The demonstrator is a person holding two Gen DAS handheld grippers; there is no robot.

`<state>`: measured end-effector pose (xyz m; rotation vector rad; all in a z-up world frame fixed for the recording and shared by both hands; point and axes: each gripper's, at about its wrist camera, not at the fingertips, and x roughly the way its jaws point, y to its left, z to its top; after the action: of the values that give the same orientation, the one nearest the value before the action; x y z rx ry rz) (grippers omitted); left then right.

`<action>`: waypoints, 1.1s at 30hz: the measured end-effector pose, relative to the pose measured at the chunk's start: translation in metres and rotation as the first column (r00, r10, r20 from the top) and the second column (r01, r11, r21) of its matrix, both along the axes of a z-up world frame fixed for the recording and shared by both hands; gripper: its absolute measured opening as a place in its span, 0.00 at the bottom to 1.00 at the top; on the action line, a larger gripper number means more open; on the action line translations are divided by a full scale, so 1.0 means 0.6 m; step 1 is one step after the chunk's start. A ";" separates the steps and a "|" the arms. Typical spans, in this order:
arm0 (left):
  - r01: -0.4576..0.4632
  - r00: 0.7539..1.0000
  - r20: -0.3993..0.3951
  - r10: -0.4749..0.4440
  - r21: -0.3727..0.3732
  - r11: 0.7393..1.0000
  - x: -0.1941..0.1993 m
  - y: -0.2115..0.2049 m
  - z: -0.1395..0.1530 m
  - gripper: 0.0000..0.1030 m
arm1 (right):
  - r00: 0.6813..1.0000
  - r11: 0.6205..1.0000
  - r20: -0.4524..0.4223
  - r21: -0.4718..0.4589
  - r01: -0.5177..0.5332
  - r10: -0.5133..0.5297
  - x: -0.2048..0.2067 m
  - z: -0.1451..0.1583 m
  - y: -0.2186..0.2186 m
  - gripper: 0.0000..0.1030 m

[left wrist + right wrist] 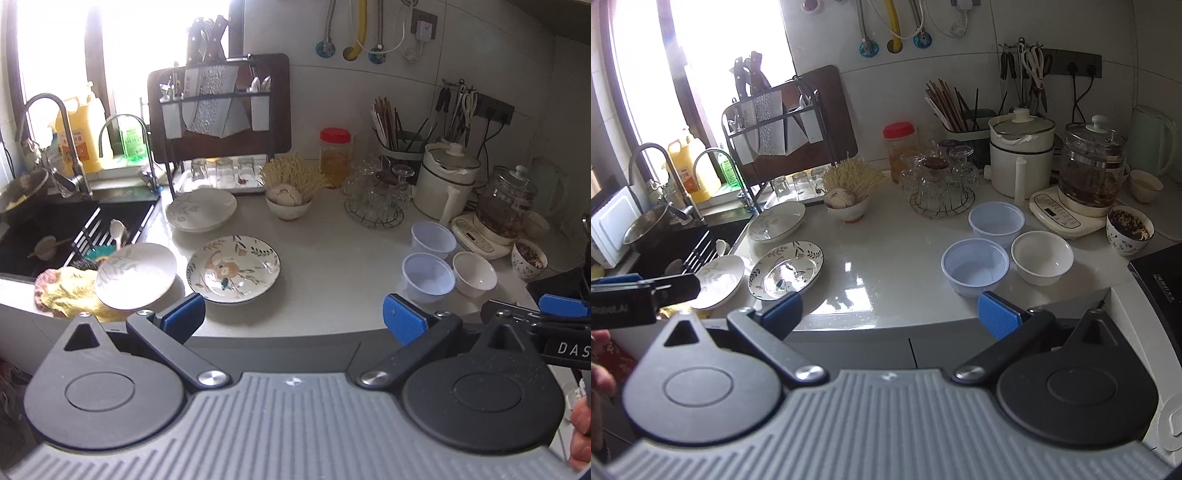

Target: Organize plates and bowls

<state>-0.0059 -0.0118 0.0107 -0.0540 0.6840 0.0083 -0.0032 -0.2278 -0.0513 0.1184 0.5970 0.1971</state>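
Now both hand-held grippers gape empty: left [294, 319]; right [889, 313]; floral plate [233, 268] untouched.

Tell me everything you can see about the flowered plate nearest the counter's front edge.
The flowered plate is round and shallow, glossy like glazed ceramic, white with an orange blossom at centre, leafy sprigs around it and a dark rim line. It looks empty and lies flat, right side up, on the pale countertop. A white plate sits close on its sink side; whether they touch is unclear. Nothing grips it.

Glossy countertop [886, 258], glazed floral plate [233, 268]
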 end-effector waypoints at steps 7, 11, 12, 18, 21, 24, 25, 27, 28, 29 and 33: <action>-0.012 1.000 -0.010 0.012 0.001 1.000 0.014 0.004 -0.001 1.00 | 1.000 1.000 -0.002 0.005 0.005 -0.005 0.010 0.003 -0.001 1.00; -0.024 0.999 -0.023 0.025 0.024 0.999 0.021 0.004 -0.003 1.00 | 1.000 1.000 -0.004 0.011 0.008 -0.008 0.010 0.002 -0.001 1.00; -0.024 0.999 -0.023 0.024 0.025 0.999 0.022 0.005 -0.003 1.00 | 1.000 1.000 -0.004 0.010 0.008 -0.007 0.011 0.003 -0.001 1.00; -0.002 1.000 -0.010 0.002 0.032 0.999 0.019 0.000 -0.001 1.00 | 1.000 1.000 -0.004 0.011 0.009 -0.009 0.012 0.004 -0.001 1.00; -0.001 1.000 0.007 0.001 0.012 1.000 0.012 0.002 -0.001 1.00 | 1.000 1.000 -0.006 0.015 0.008 -0.008 0.012 0.004 0.001 1.00; -0.012 1.000 0.017 0.012 0.009 1.000 0.005 0.007 -0.002 1.00 | 1.000 1.000 0.001 0.008 0.006 -0.006 0.011 0.004 0.004 1.00; -0.018 1.000 0.016 0.018 0.009 1.000 0.004 0.009 -0.002 1.00 | 1.000 1.000 0.006 0.005 0.005 -0.005 0.009 0.005 0.005 1.00; -0.019 1.000 0.012 0.019 0.006 1.000 0.002 0.012 -0.003 1.00 | 1.000 1.000 0.015 0.002 0.003 -0.003 0.006 0.006 0.007 1.00; -0.019 1.000 0.008 0.019 0.005 1.000 0.002 0.013 -0.004 1.00 | 1.000 1.000 0.017 0.002 0.003 -0.003 0.005 0.006 0.007 1.00; -0.018 1.000 0.004 0.018 0.003 1.000 0.002 0.013 -0.005 1.00 | 1.000 1.000 0.018 0.003 0.004 -0.004 0.005 0.006 0.007 1.00; -0.012 1.000 0.003 0.012 0.003 1.000 0.002 0.013 -0.004 1.00 | 1.000 1.000 0.019 0.011 0.011 -0.012 0.004 0.006 0.004 1.00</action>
<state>-0.0046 -0.0042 0.0085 -0.0555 0.6807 0.0208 -0.0009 -0.2252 -0.0476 0.1307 0.5762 0.1903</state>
